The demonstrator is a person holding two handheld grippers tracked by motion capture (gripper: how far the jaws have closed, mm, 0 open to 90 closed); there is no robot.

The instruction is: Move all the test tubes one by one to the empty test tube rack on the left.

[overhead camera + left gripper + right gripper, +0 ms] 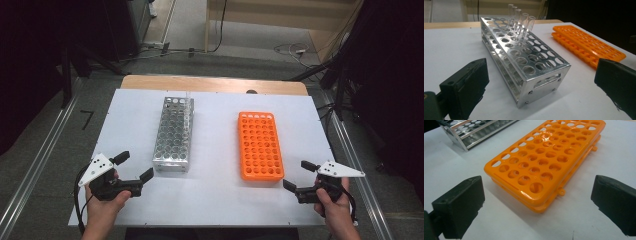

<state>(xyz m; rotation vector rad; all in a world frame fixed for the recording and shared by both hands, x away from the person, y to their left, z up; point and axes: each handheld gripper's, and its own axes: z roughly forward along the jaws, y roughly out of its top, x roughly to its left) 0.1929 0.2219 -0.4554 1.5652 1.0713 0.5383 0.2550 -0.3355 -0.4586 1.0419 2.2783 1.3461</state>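
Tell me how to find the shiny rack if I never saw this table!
Look at the white table. Two racks lie on it side by side. The shiny rack is the left one, near the left gripper: silver metal with clear glass tubes standing at its far end, while the orange rack is plastic.

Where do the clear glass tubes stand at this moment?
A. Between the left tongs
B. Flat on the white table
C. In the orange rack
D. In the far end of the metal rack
D: the glass tubes stand upright in the far holes of the metal rack.
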